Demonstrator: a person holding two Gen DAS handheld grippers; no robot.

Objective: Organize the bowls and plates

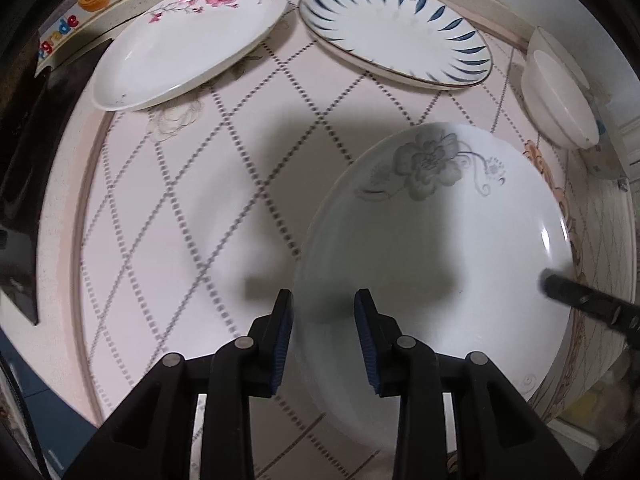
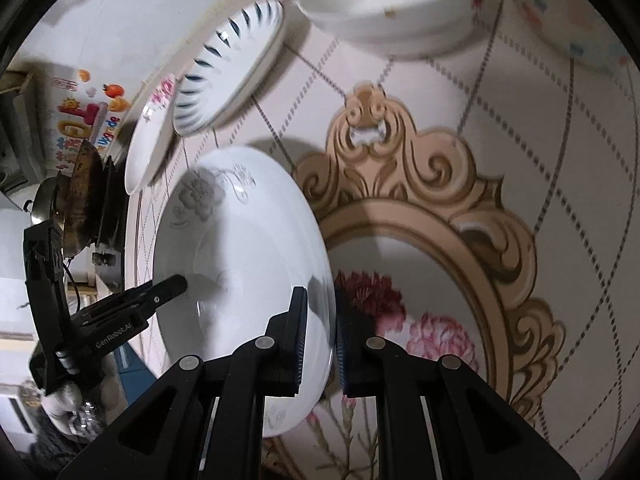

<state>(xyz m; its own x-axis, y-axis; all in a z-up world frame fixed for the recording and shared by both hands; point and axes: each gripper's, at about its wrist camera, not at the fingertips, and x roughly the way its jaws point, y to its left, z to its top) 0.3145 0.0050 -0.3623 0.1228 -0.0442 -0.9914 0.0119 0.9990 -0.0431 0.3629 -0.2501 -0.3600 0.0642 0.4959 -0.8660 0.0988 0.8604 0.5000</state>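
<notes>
A: White glazed rim of the grey-flower plate [image 2: 240, 248] sits pinched in my right tongs [image 2: 320, 336]; left tongs [image 1: 324, 340] gape wide, straddling its near edge above the surface [image 1: 180, 208].

B: Risk?

A: Slick glaze, edge-only grip: it could slip, striking the blue-striped plate [image 1: 394, 32] beyond.

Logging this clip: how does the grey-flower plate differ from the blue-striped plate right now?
The grey-flower plate carries one grey blossom near its rim; the blue-striped plate has dark blue dashes radiating all round. The right gripper straddles the grey-flower plate's rim, while nothing touches the blue-striped plate farther back. Both are white and shallow, on the same patterned table.
</notes>
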